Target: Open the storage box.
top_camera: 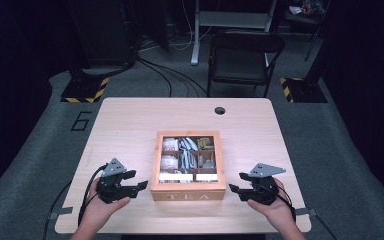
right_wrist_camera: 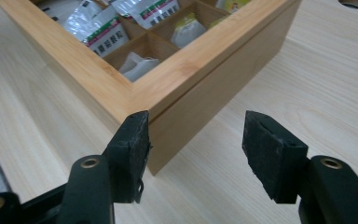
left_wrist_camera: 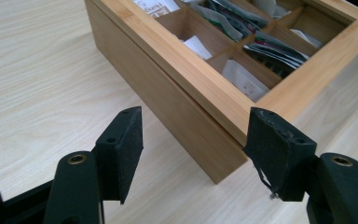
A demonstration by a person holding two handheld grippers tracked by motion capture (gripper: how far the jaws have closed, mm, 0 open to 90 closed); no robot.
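Claws spread: left claw [top_camera: 141, 186], right claw [top_camera: 234, 189] flank tea box [top_camera: 188, 191] near tabletop front edge; uneven squeeze could skew box

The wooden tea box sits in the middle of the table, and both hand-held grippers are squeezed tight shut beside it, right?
Not quite. The tea box does sit mid-table, but the left hand-held gripper and the right hand-held gripper are both open, jaws spread wide. The two gripper views show this, each aimed at a near corner of the box.
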